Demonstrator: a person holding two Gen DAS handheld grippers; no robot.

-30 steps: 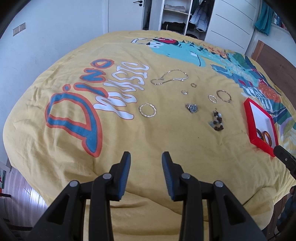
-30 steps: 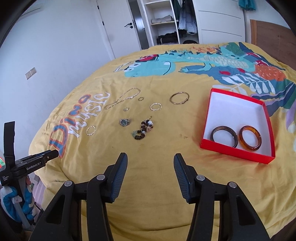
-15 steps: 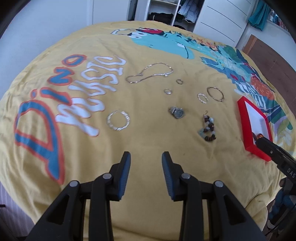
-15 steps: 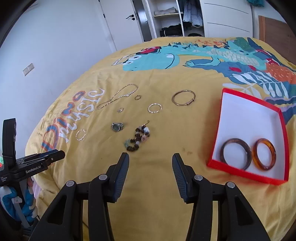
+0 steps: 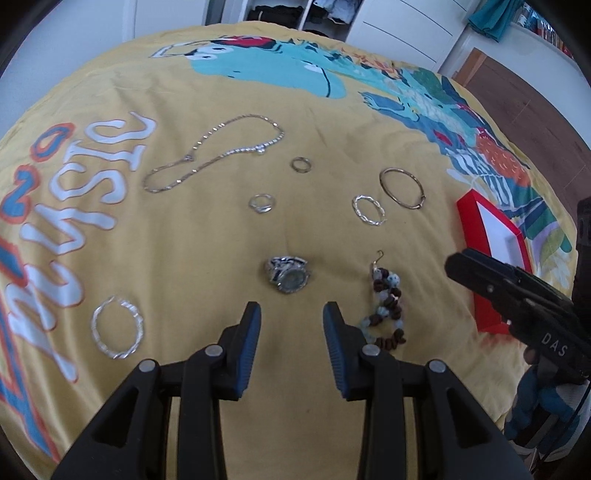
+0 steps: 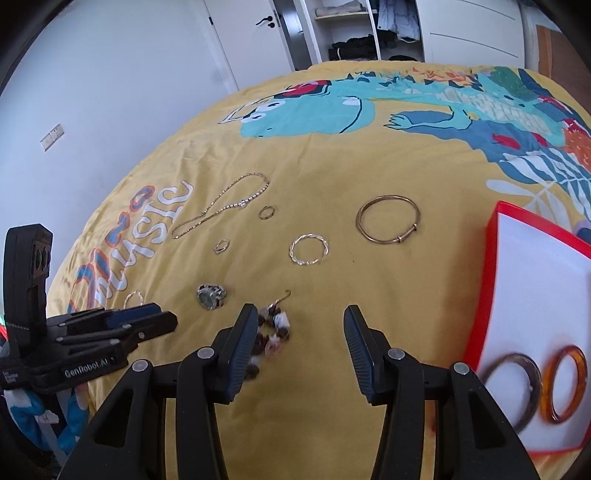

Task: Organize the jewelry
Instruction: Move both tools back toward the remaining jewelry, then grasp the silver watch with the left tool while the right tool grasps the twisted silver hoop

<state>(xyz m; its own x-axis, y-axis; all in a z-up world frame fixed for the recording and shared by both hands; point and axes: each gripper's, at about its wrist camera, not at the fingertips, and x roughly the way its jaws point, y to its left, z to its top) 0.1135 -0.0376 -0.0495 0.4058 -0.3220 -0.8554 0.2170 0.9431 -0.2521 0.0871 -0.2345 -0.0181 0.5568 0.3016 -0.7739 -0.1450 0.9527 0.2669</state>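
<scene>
Jewelry lies scattered on a yellow bedspread. My left gripper is open and empty just in front of a watch. A beaded bracelet lies to its right, and a silver twisted hoop to its left. My right gripper is open and empty, its left finger beside the beaded bracelet. A red box at the right holds a dark bangle and an amber bangle. A gold bangle, a small twisted hoop and a chain necklace lie farther off.
Two small rings lie mid-bed. The bedspread has a dinosaur print and lettering. A white door and open wardrobe stand beyond the bed. Each gripper shows in the other's view: the right and the left.
Both grippers have moved forward and down toward the jewelry. The left now sits just before the watch, the right over the beaded bracelet. Both stay open.
</scene>
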